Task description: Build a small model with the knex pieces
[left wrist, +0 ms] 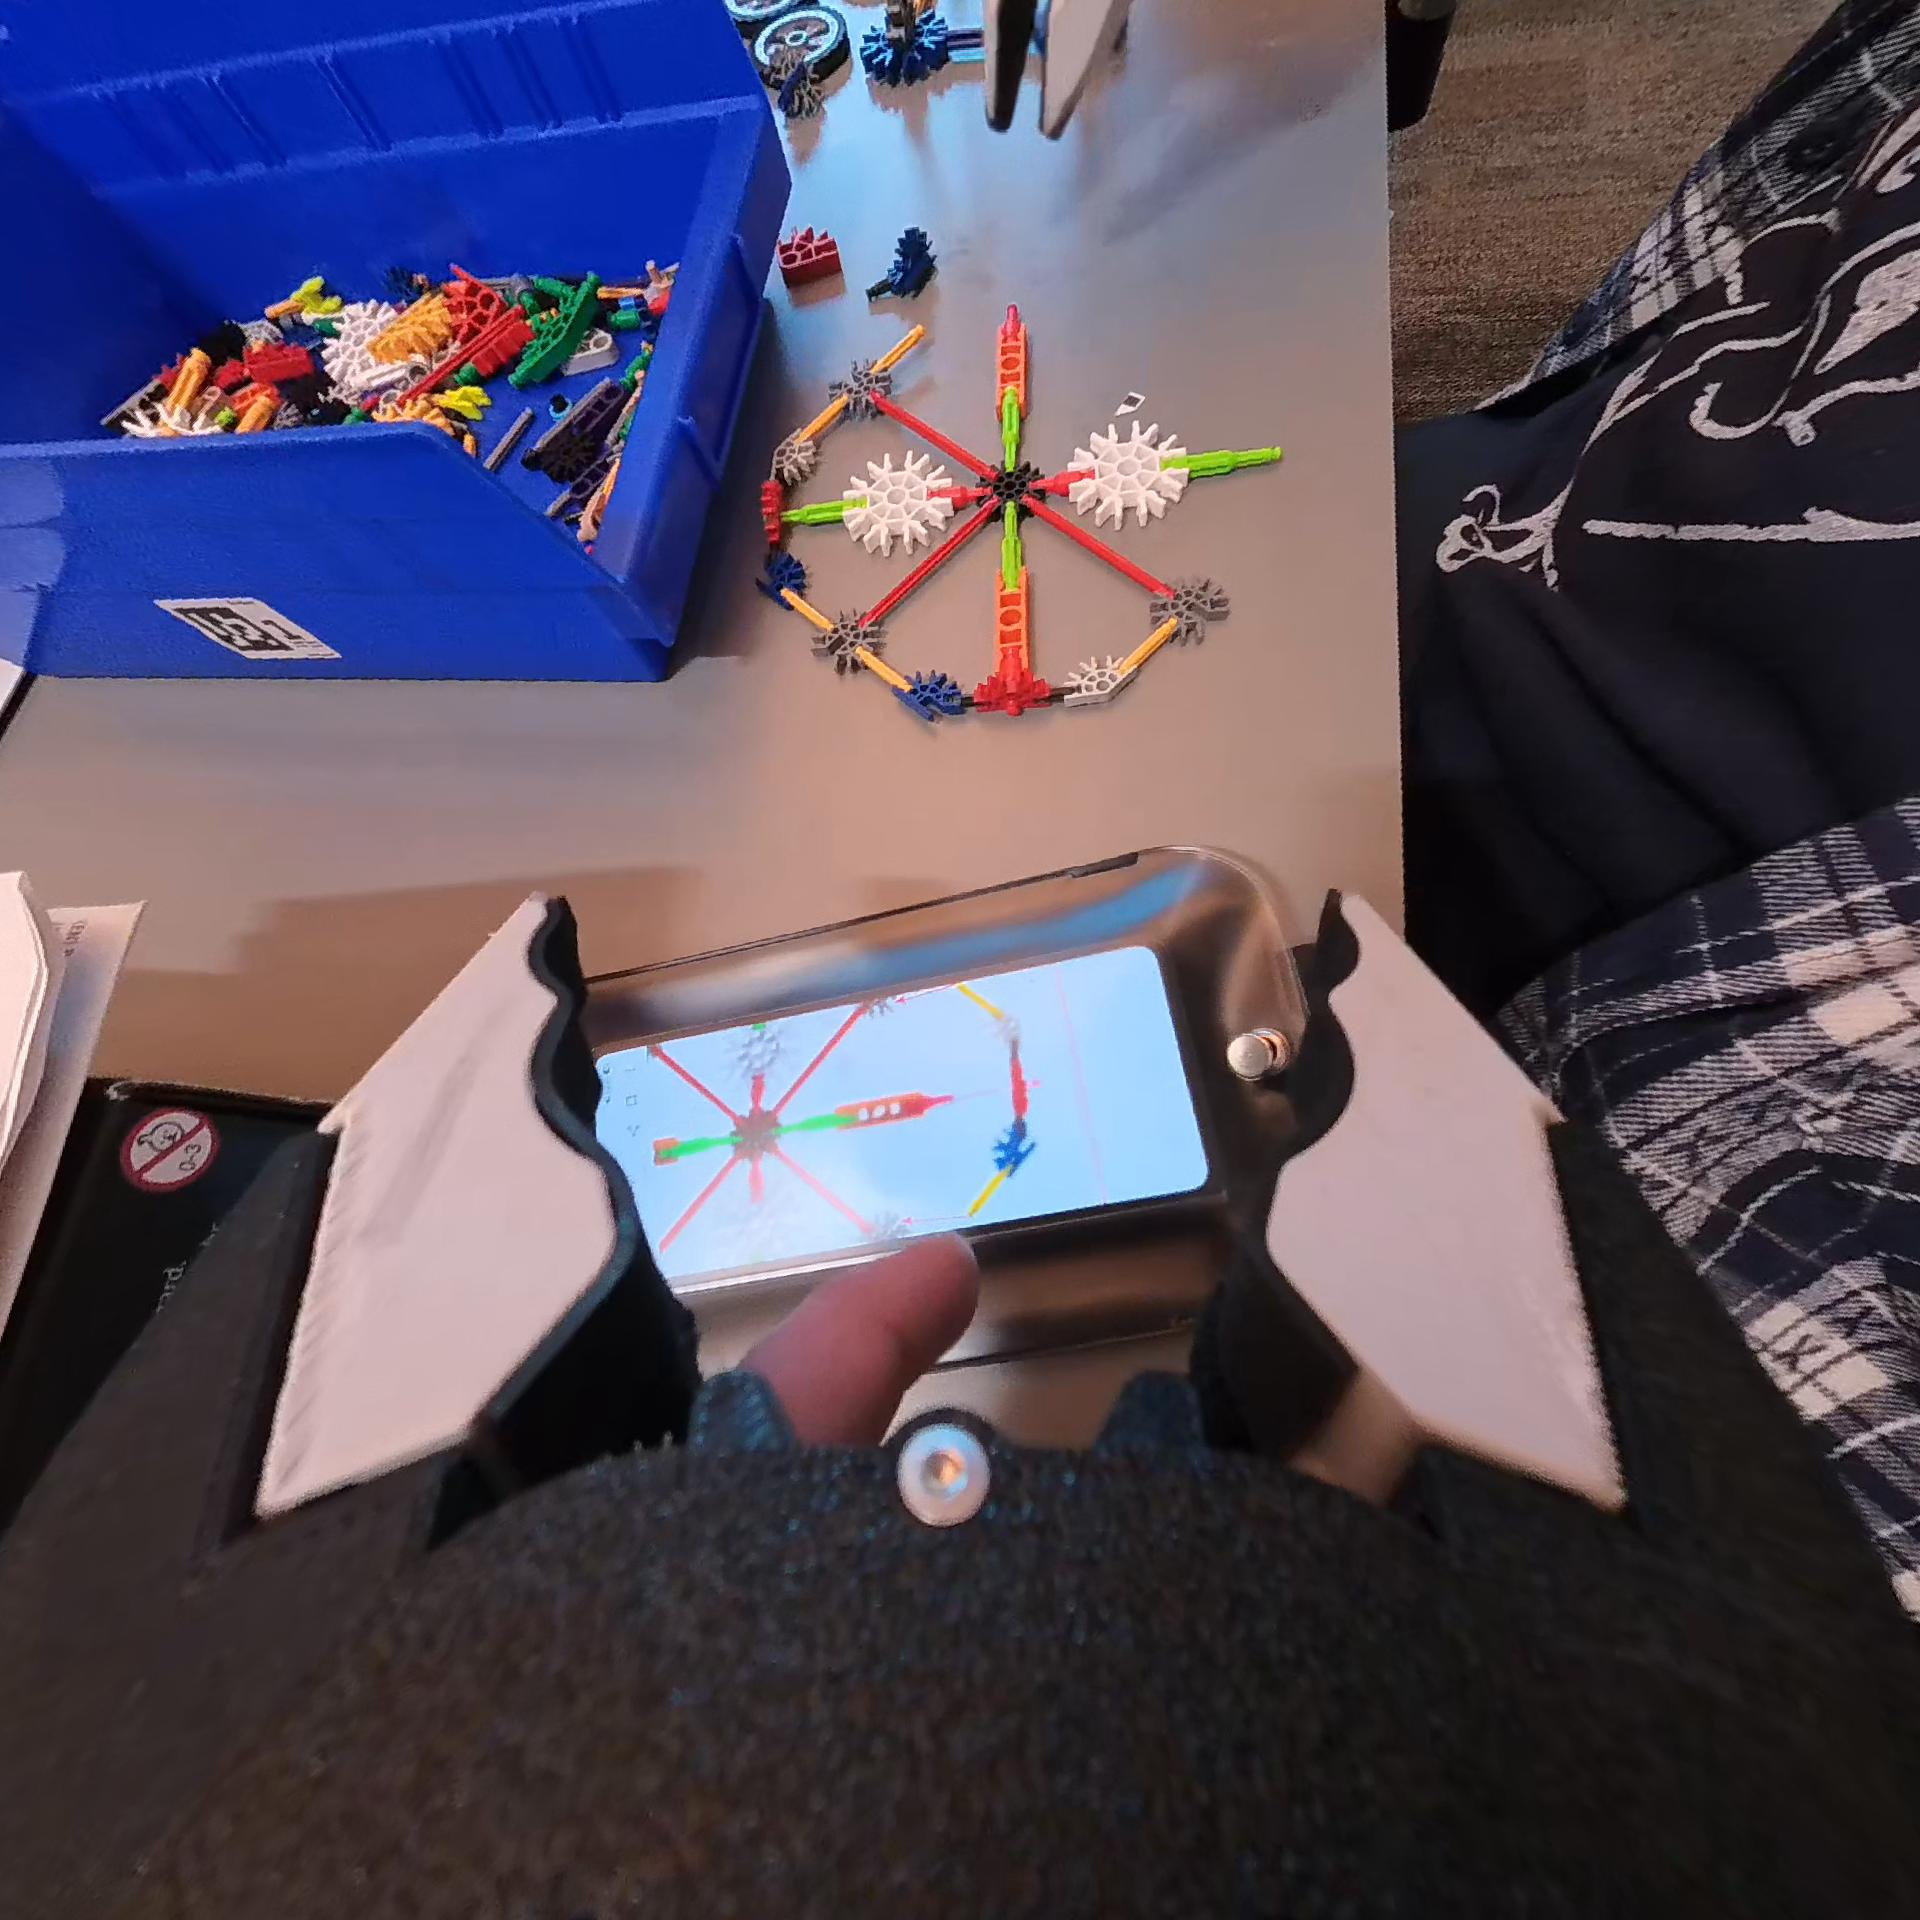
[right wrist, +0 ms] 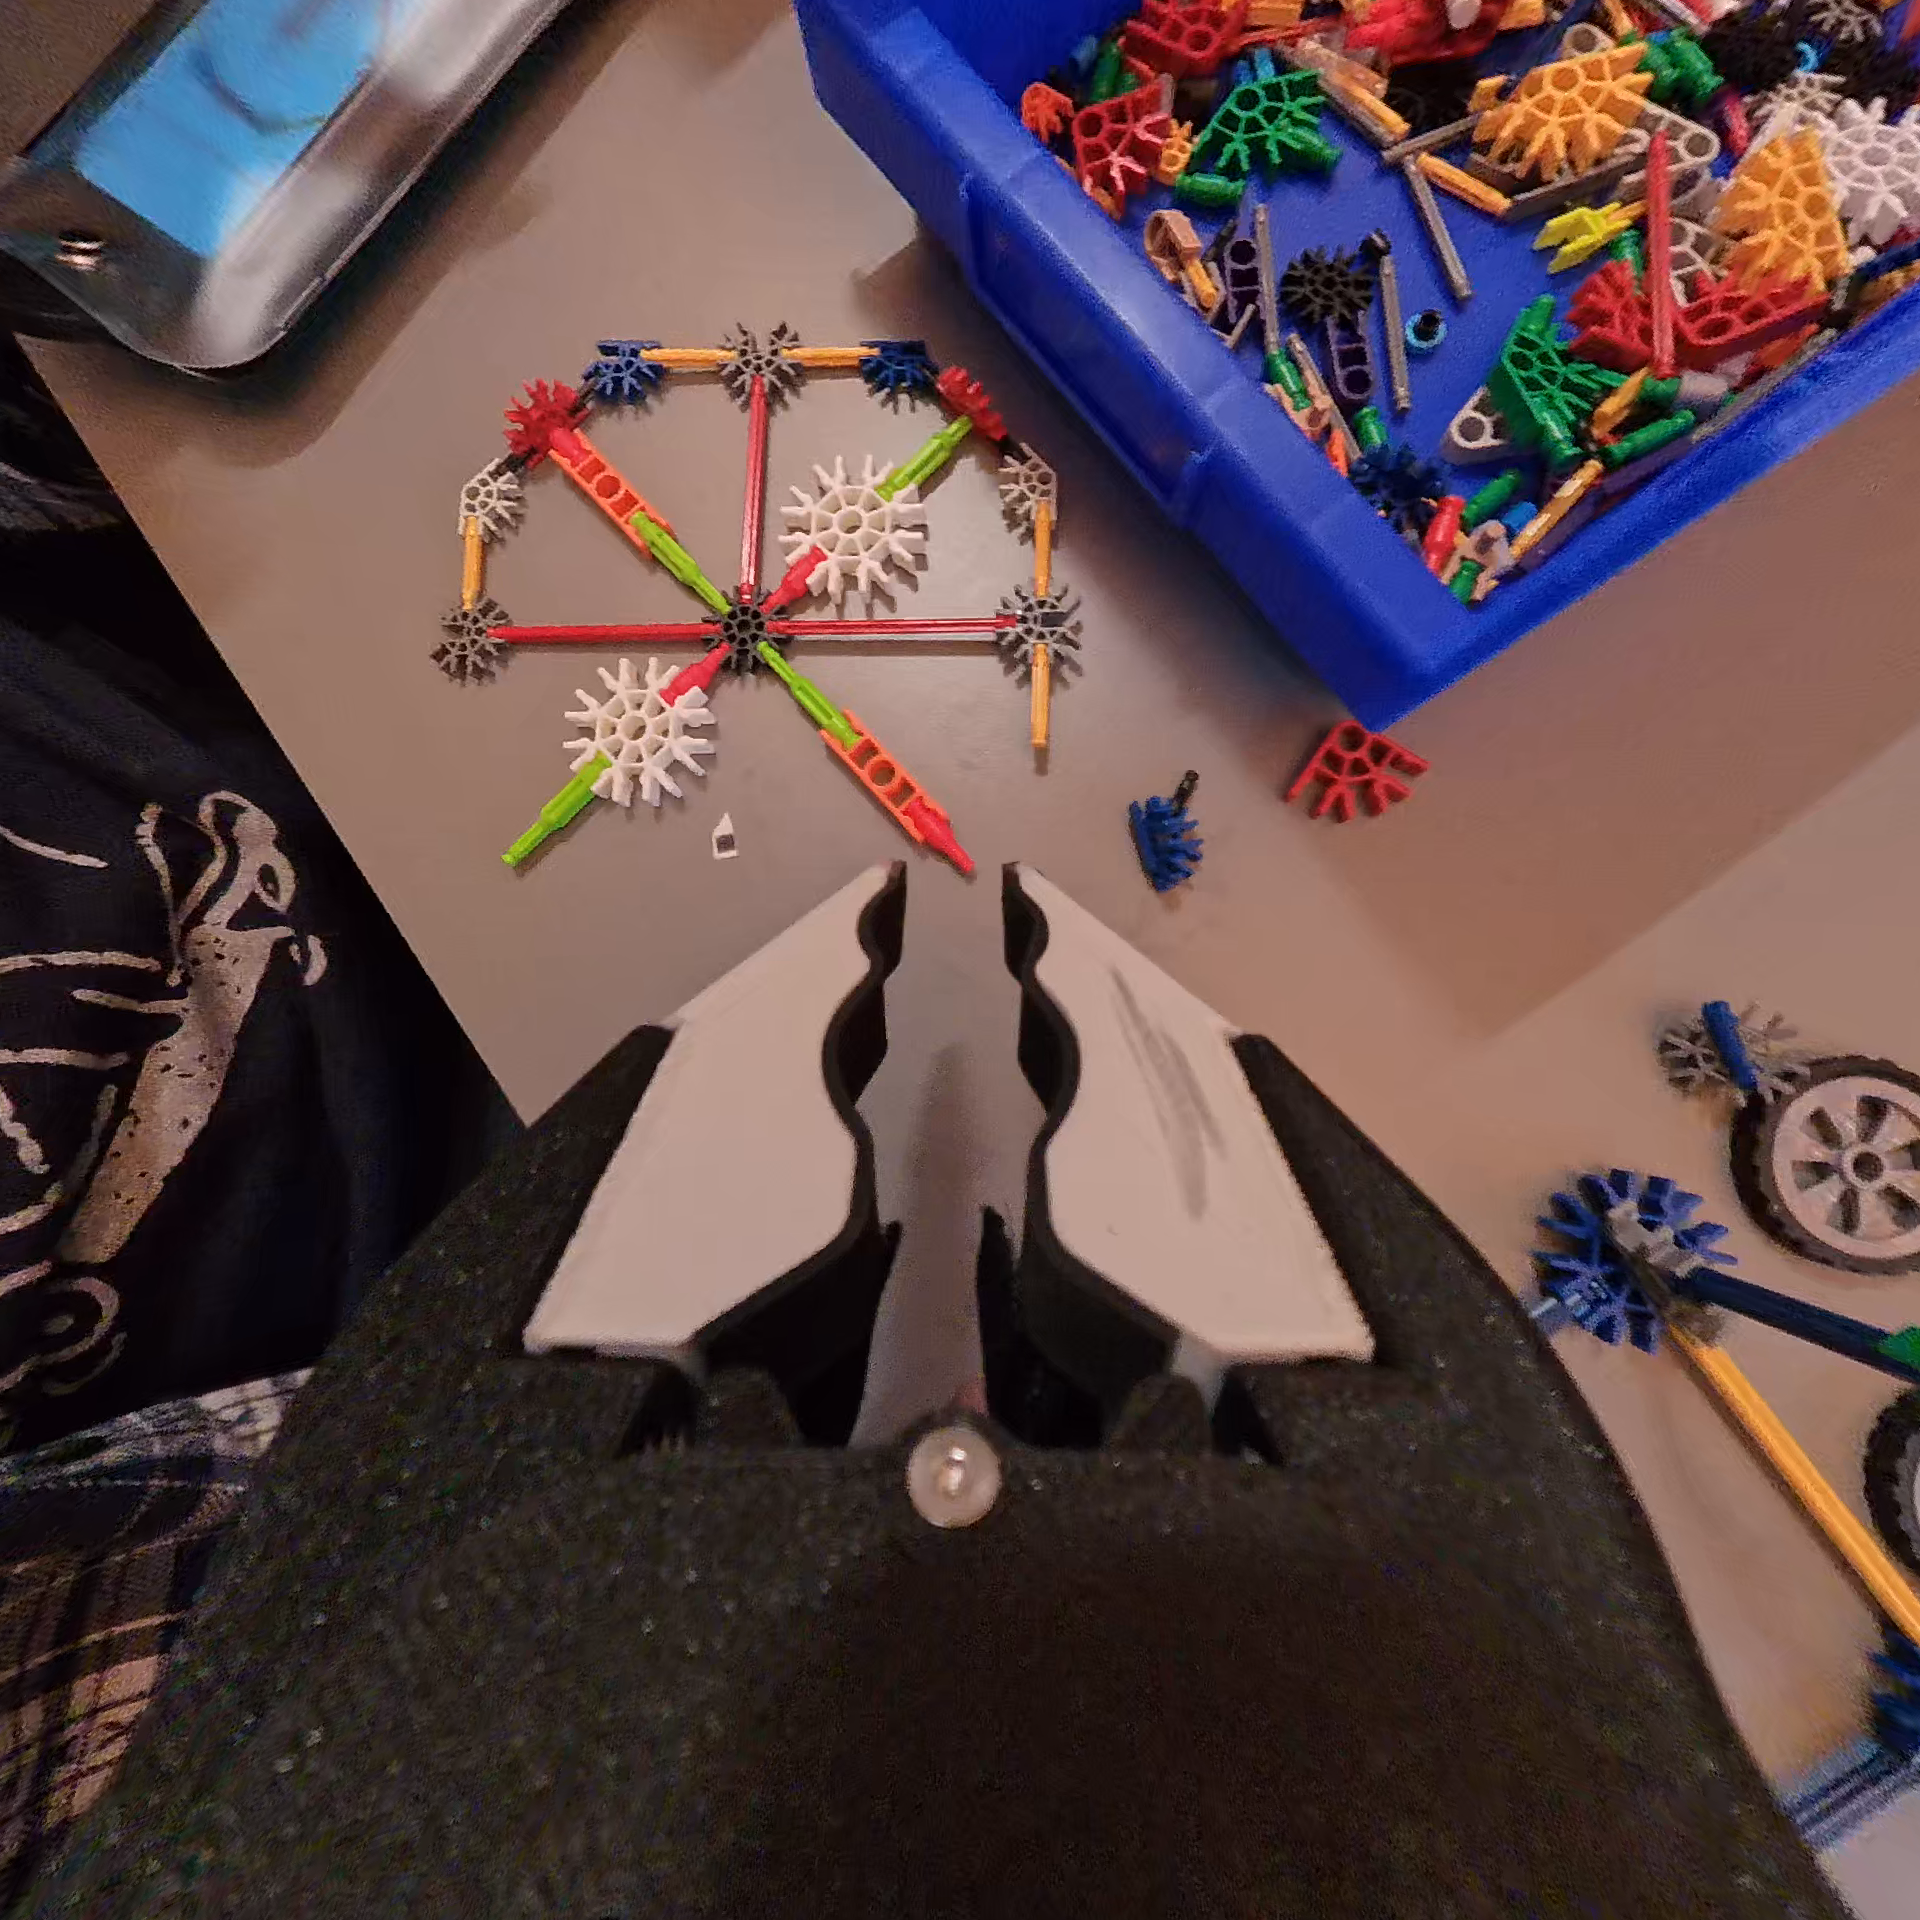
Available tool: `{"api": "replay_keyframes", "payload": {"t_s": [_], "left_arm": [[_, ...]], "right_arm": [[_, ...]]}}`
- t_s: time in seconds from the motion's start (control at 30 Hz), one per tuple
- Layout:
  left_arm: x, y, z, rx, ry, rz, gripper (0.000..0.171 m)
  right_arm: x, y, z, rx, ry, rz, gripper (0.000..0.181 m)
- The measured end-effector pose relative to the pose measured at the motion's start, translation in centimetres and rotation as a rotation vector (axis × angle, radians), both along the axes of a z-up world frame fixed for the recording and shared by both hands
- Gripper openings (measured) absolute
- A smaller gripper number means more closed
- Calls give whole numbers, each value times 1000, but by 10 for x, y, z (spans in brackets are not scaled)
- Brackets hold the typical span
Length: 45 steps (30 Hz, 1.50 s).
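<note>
Left wrist view has the left gripper with its fingers spread wide apart on either side of a phone in a clear holder; whether they press its ends I cannot tell. A bare fingertip rests at the screen's near edge, at 6 o'clock. Beyond, toward 12 o'clock, a flat spoked wheel model of coloured rods and connectors lies on the table. A blue bin of loose pieces stands at 10 o'clock, with a red connector and a blue connector near its corner.

Right wrist view shows the right gripper hovering just short of the wheel model's orange-and-red spoke tip, its fingers nearly together with a narrow gap, holding nothing. Wheeled assemblies lie at 3 o'clock.
</note>
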<state>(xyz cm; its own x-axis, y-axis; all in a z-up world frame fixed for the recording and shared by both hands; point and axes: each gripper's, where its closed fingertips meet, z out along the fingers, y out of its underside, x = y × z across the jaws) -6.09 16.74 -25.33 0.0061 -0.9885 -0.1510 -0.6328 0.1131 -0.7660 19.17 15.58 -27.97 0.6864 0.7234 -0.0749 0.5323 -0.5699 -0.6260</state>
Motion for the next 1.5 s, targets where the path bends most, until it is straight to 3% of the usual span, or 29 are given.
{"api": "replay_keyframes", "payload": {"t_s": [0.37,1.5], "left_arm": [[-3,-2,0,-2,0,-2,135],[3,-10,2,-6,-9,-33,135]], "right_arm": [[-35,-8,-4,-12,10,86,32],[-29,-11,-9,-26,0,79,33]]}}
